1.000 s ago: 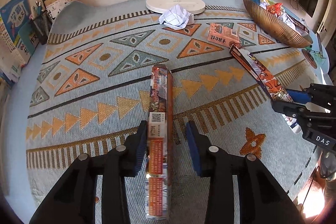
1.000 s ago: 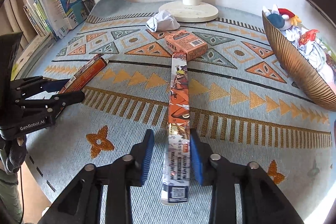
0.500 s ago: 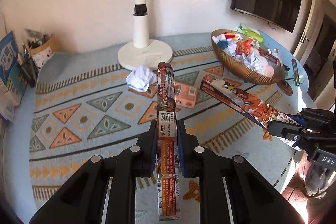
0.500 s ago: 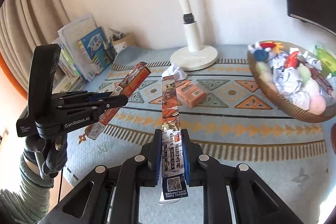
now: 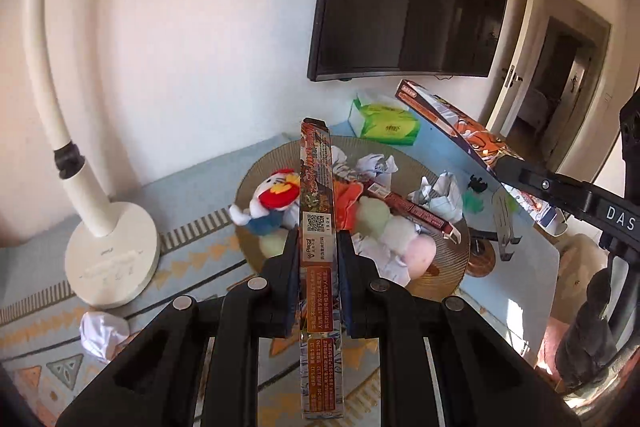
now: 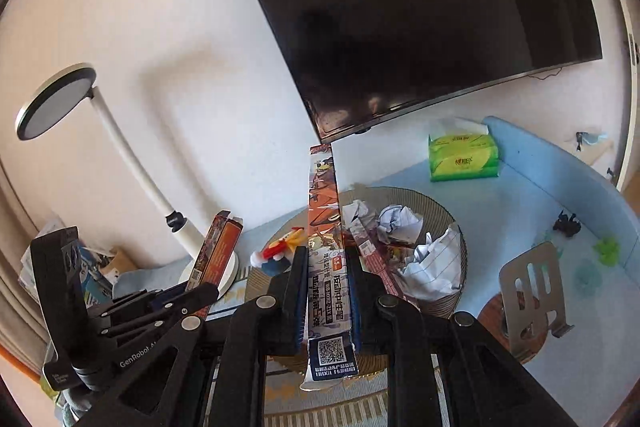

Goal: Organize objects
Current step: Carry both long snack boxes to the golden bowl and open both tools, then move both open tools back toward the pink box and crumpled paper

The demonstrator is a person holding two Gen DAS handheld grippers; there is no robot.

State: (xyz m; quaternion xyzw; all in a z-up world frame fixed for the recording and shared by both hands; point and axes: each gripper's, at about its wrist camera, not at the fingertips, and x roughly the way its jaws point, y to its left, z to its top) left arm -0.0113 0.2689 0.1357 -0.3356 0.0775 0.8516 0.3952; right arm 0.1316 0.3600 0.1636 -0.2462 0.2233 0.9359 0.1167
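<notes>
A: Right, both loads are in the air. Left gripper [image 5: 317, 259] is clamped on a long orange pen box [image 5: 316, 187], pads pressing its sides. Right gripper [image 6: 327, 291] is clamped on a second long box [image 6: 325, 211], the one with anime art.

B: Where relative to the basket?

A: The woven basket [image 5: 456, 259] sits straight ahead of both. In the left wrist view the orange box's far end overlaps the basket's contents; in the right wrist view the anime box's far end rises past the basket's back rim. Neither box touches it as far as I can tell.

B: So the step is?

A: Transport to the basket, I'd judge. It already holds a plush toy [image 5: 268, 203], crumpled paper [image 5: 438, 195] and another long box [image 5: 412, 213].

B: Next move?

A: Likely carry each box over the basket's middle, tip it down and release. It's full and the boxes are long, so one could see-saw on the rim or roll off the pile. Drop them one at a time.

B: Any text?

A: "GenRobot.AI" partly shows on the left gripper's body, "DAS" on the right one's. Orange box: QR code, "1904", a logo that may read "Piegal", small Chinese print I can't read. Anime box: "0.5", Chinese title, a model code too small to read, QR code. The green tissue pack [image 6: 464, 159] beyond the basket has unreadable print.
</notes>
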